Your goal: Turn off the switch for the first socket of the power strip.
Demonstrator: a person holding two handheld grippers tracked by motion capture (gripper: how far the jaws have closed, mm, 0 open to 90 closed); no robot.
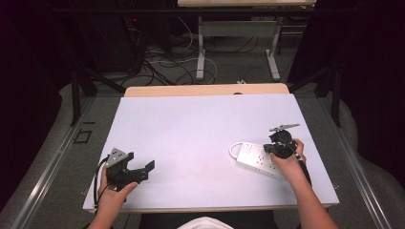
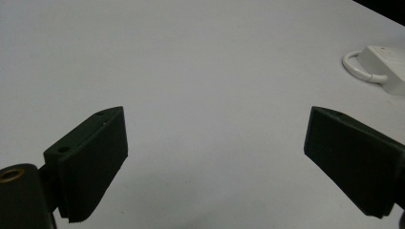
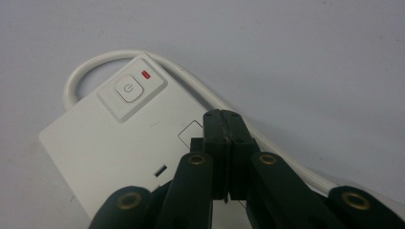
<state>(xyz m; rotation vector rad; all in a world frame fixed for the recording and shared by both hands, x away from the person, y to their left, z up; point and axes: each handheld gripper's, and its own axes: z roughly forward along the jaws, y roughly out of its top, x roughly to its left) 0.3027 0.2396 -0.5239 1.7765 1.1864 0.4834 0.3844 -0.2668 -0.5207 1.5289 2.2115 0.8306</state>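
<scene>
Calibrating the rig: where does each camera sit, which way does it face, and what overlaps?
High view: above the person's side, looking forward and down on the table; both forearms, left tongs and right tongs show.
Left gripper view: rides the left tongs, looking along the tabletop between wide-open jaws.
Right gripper view: rides the right tongs, looking down on the power strip; jaws shut above it.
Shared: the power strip appears in all three.

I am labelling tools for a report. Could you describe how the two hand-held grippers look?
Both are black. The left gripper has two flat wedge-shaped jaws with ribbed pads, a grey three-cornered plate on top and a trailing black cable. The right gripper has slim black linkage arms with brass-coloured pivot rivets.
</scene>
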